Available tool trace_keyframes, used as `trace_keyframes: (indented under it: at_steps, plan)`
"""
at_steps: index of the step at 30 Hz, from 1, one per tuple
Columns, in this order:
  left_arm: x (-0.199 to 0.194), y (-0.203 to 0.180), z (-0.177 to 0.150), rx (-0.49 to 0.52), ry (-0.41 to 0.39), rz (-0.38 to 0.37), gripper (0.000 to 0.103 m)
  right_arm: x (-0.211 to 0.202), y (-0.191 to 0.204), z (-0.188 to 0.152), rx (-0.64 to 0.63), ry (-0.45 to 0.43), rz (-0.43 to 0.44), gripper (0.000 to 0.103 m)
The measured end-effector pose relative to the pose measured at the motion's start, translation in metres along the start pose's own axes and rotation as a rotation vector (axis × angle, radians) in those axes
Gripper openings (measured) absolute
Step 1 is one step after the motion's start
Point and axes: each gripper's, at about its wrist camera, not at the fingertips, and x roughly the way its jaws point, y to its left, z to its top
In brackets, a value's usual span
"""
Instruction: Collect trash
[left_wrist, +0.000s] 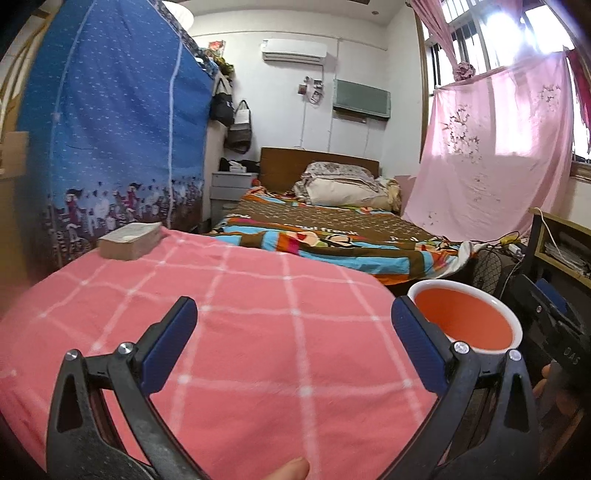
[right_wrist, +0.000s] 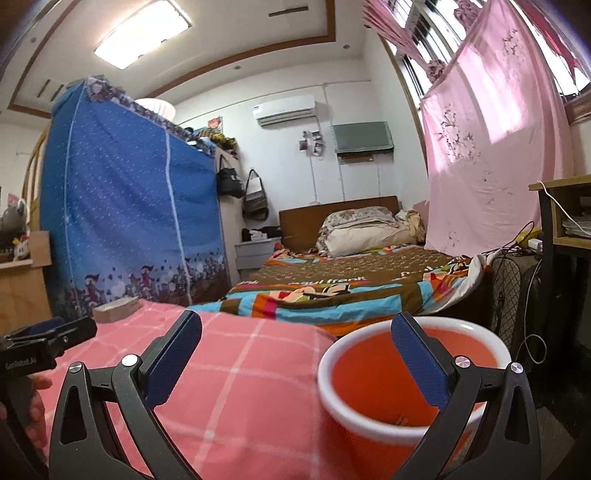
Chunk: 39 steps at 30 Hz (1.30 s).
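Both the left gripper (left_wrist: 293, 325) and right gripper (right_wrist: 295, 339) have fingers wide, holding nothing; no trash visible on the pink-clothed bench (left_wrist: 258, 295), so next means finding some for the orange bin (right_wrist: 369, 384) at its right edge

An orange bin (right_wrist: 402, 391) with a white rim stands upright just off the right edge of the table (right_wrist: 236, 387), which is covered in a pink checked cloth. Its mouth is open and round, its inside plain orange, and nothing shows within. In the left wrist view the bin (left_wrist: 466, 317) sits lower right, beside the cloth's rounded edge.
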Motion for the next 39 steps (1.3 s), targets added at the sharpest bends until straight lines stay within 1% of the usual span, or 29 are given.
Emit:
trace_keyframes:
  at_steps: [2, 8, 15, 19, 26, 32, 39]
  plan:
    - [-0.009, 0.006, -0.005, 0.001, -0.013, 0.014, 0.103, -0.007, 0.006, -0.005, 0.0, 0.006, 0.006, 0.103]
    - [-0.028, 0.015, -0.017, 0.014, -0.023, 0.024, 0.103, -0.029, 0.02, -0.018, -0.007, 0.018, -0.001, 0.103]
    - [-0.045, 0.02, -0.035, 0.039, -0.019, 0.029, 0.103, -0.053, 0.028, -0.025, -0.03, -0.006, -0.038, 0.103]
    - [-0.05, 0.021, -0.045, 0.04, -0.017, 0.027, 0.103, -0.061, 0.033, -0.03, -0.03, 0.002, -0.055, 0.103]
    - [-0.05, 0.024, -0.054, 0.009, -0.005, 0.029, 0.103, -0.055, 0.04, -0.044, -0.053, 0.051, -0.053, 0.103]
    - [-0.045, 0.028, -0.058, -0.025, -0.001, 0.059, 0.103, -0.047, 0.044, -0.054, -0.077, 0.085, -0.057, 0.103]
    - [-0.044, 0.025, -0.062, -0.009, -0.009, 0.078, 0.103, -0.047, 0.044, -0.058, -0.081, 0.088, -0.063, 0.103]
